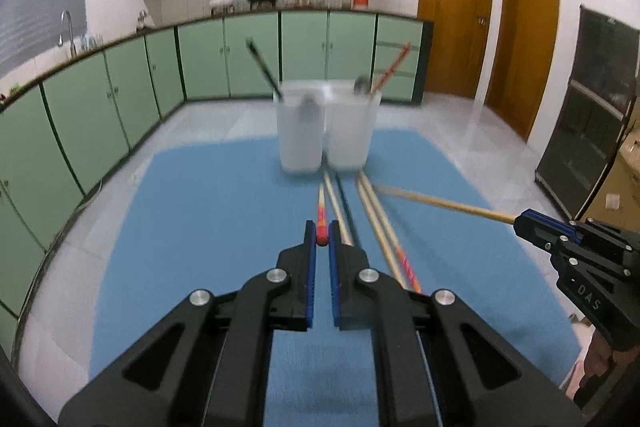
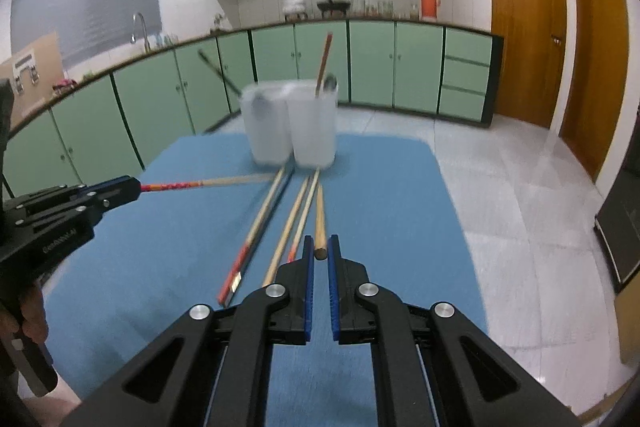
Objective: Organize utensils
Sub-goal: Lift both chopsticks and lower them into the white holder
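My left gripper (image 1: 322, 229) is shut on the red end of a red-patterned chopstick (image 1: 321, 211), lifted above the blue mat (image 1: 192, 227). My right gripper (image 2: 320, 245) is shut on the end of a plain wooden chopstick (image 2: 319, 219), also raised. Each gripper shows in the other view: the right gripper (image 1: 520, 221) and the left gripper (image 2: 134, 185), both with their sticks. Several more chopsticks (image 2: 260, 227) lie on the mat in front of two frosted cups (image 1: 301, 131) (image 1: 348, 127). The left cup holds a black chopstick and a spoon, the right cup a red chopstick and a spoon.
The mat lies on a pale table (image 2: 500, 211). Green kitchen cabinets (image 1: 120, 99) run behind and to the left, wooden doors (image 1: 452, 15) stand at the right. A dark cabinet (image 1: 580, 131) is at the far right. A hand (image 2: 24, 319) holds the left gripper's handle.
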Tool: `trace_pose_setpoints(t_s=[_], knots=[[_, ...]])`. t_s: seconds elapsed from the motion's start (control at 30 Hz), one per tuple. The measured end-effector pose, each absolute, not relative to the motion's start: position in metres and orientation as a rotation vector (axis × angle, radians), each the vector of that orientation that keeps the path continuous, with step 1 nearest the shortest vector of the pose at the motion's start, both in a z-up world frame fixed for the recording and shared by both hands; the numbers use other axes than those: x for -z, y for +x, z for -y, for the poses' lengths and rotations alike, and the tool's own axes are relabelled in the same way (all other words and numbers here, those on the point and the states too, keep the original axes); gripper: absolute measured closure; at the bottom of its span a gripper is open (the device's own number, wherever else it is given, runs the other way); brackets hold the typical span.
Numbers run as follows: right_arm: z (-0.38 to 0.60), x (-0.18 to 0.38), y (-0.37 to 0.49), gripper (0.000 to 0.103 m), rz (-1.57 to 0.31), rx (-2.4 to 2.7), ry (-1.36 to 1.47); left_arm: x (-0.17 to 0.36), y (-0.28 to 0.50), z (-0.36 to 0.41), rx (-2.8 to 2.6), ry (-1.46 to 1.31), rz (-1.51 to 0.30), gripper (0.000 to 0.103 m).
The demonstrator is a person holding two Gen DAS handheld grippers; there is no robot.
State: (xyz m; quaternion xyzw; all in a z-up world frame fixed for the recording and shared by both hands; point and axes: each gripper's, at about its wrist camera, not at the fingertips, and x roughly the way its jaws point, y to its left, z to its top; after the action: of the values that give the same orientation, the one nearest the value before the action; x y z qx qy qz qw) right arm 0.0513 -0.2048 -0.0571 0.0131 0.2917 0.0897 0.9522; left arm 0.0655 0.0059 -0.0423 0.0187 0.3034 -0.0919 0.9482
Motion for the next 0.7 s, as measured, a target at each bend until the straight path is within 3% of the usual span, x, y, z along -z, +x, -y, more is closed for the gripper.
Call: trace_pose_setpoints(t_s=[0.7], knots=[[0.214, -0.041, 0.091, 0.097, -0.46, -0.312, 0.046, -0.052, 0.088, -0.009, 0.26, -0.026, -0.426, 0.098]])
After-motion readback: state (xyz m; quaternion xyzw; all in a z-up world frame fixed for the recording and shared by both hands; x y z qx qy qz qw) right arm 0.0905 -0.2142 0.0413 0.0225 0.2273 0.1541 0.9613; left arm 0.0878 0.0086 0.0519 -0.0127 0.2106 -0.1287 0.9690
